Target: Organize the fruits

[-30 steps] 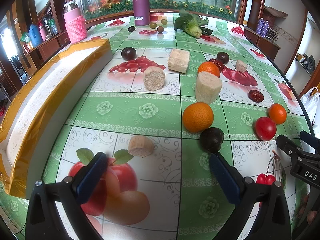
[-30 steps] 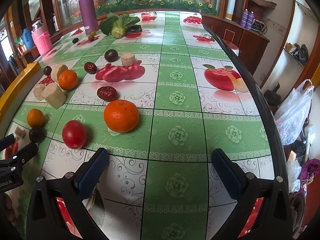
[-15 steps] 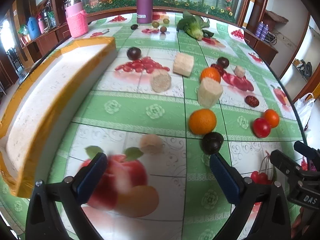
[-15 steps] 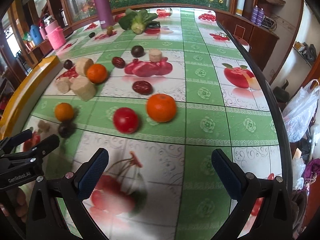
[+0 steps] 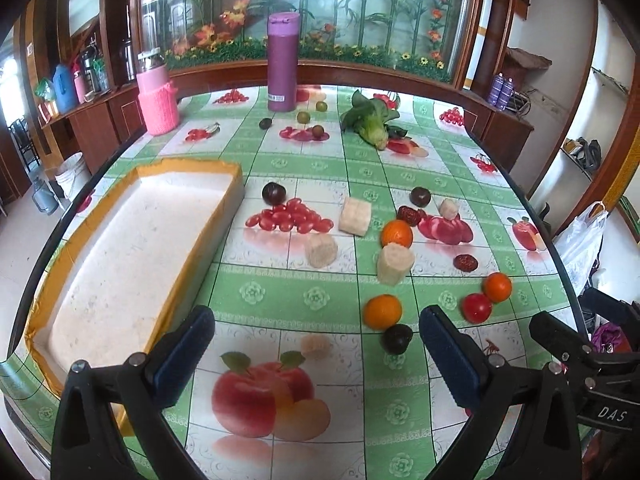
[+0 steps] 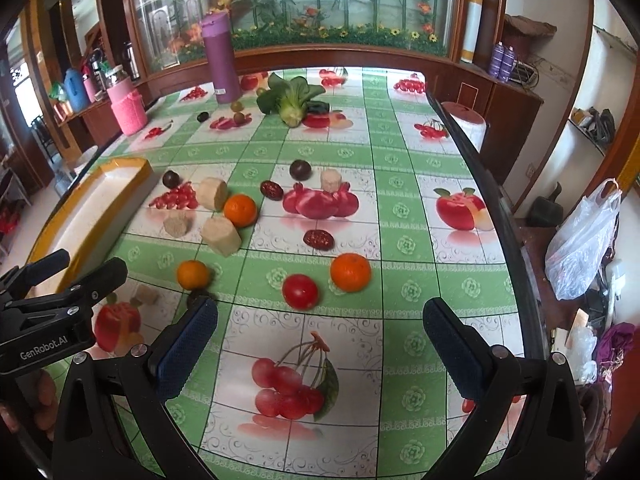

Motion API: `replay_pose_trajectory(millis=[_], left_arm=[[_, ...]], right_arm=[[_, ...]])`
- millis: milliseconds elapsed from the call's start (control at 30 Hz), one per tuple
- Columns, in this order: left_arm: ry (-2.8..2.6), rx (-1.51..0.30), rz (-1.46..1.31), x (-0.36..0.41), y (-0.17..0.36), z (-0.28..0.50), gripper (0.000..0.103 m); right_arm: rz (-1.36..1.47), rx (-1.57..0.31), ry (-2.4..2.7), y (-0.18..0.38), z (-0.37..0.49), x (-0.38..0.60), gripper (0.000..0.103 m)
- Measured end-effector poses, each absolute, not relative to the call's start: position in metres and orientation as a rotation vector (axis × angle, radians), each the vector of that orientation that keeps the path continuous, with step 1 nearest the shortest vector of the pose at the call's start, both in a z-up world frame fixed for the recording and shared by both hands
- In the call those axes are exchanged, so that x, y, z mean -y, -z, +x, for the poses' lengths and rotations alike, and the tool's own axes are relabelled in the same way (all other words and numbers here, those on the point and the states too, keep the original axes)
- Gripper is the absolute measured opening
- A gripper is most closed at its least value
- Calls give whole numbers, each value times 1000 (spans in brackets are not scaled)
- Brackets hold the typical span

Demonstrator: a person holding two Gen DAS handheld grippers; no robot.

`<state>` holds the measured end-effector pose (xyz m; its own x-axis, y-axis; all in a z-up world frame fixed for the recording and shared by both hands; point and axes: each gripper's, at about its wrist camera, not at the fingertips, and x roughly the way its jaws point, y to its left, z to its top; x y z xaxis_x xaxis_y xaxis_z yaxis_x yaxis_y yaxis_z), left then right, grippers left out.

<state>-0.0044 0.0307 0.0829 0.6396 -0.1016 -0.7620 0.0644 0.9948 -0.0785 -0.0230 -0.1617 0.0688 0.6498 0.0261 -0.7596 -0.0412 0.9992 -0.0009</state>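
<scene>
Blue pads sit on both my tools, and both tools are wide open with nothing in them. My left tool (image 5: 316, 354) hangs over the table (image 5: 280, 304), above a printed apple picture. Just ahead of it lie a dark plum (image 5: 397, 338) and an orange (image 5: 382, 311), almost touching. A pale chunk (image 5: 316, 346) lies near them. My right tool (image 6: 320, 346) hangs over printed cherries. Just past it are a red tomato (image 6: 300, 291) and another orange (image 6: 350, 272), side by side. More fruit is spread over the middle of the table. A white tray with a yellow rim (image 5: 132, 240) sits on my left. Far back stands a purple bottle (image 5: 282, 63).
</scene>
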Motion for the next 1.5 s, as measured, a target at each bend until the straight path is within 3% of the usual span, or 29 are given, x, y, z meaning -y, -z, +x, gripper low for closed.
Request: replay_pose_trajectory(millis=[1133, 1500], left_arm=[[103, -851, -42, -29, -93, -4, 103], [-9, -900, 16, -62, -90, 17, 103]], right_arm=[[-34, -807, -9, -85, -23, 164, 103], [-196, -844, 50, -69, -10, 181, 103]])
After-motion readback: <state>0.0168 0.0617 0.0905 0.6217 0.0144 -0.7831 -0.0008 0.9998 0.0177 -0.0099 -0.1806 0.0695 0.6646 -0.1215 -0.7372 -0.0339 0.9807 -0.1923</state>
